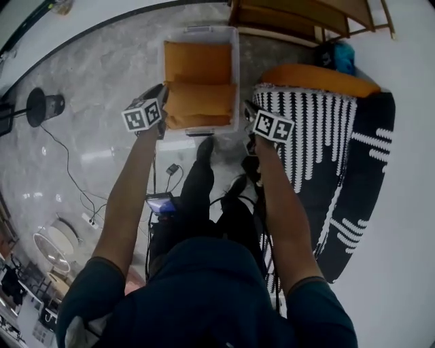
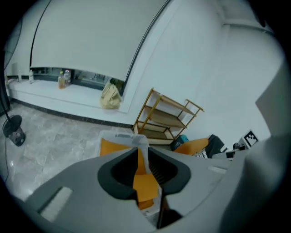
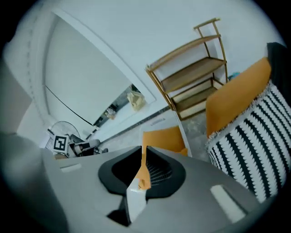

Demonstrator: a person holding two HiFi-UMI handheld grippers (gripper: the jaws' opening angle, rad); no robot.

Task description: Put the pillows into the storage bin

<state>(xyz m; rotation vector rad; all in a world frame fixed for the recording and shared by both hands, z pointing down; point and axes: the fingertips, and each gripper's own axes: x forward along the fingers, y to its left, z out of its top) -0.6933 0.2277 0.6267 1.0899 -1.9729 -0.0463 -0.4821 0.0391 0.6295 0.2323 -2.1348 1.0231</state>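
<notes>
A clear storage bin (image 1: 234,75) stands on the marble floor ahead of me and holds two orange pillows, the far one (image 1: 197,61) and the near one (image 1: 200,105). A third orange pillow (image 1: 319,78) lies on the sofa to the right, above a black-and-white striped throw (image 1: 319,136). My left gripper (image 1: 162,92) hovers at the bin's left rim beside the near pillow, with its jaws slightly apart and nothing pressed between them (image 2: 142,159). At the bin's right rim is my right gripper (image 1: 250,109), its jaws closed and empty (image 3: 143,159).
A wooden shelf (image 1: 306,17) stands behind the bin and sofa. A black fan (image 1: 44,105) and cables (image 1: 75,183) are on the floor to the left. My feet and a small device (image 1: 162,202) are just before the bin.
</notes>
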